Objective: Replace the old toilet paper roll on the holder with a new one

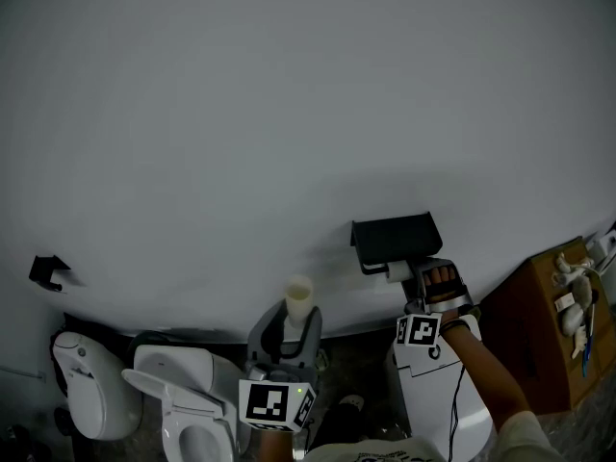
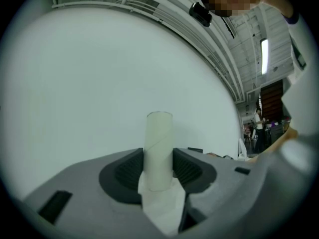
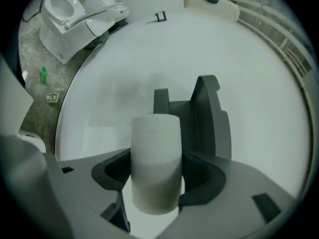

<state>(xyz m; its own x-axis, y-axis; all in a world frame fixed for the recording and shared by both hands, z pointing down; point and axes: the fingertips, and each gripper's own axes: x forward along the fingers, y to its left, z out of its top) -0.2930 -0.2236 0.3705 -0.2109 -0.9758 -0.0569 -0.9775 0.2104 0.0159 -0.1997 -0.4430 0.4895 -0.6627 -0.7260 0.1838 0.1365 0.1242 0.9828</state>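
My left gripper [image 1: 290, 321] is shut on the old cardboard tube [image 1: 298, 300], which stands upright between its jaws in front of the white wall. In the left gripper view the tube [image 2: 159, 146] has a scrap of white paper [image 2: 162, 205] hanging under it. Over at the black wall holder [image 1: 396, 239], my right gripper [image 1: 412, 277] is shut on the new white roll [image 1: 398, 271], just below the holder's cover. The right gripper view shows the roll [image 3: 155, 166] squeezed between the jaws, with the holder [image 3: 202, 116] close behind it.
A white toilet [image 1: 183, 407] with raised seat and a second white fixture [image 1: 85, 383] stand at lower left. A small black bracket [image 1: 47, 270] is on the wall. A cardboard box [image 1: 549, 320] stands at right, a white unit [image 1: 428, 383] below the holder.
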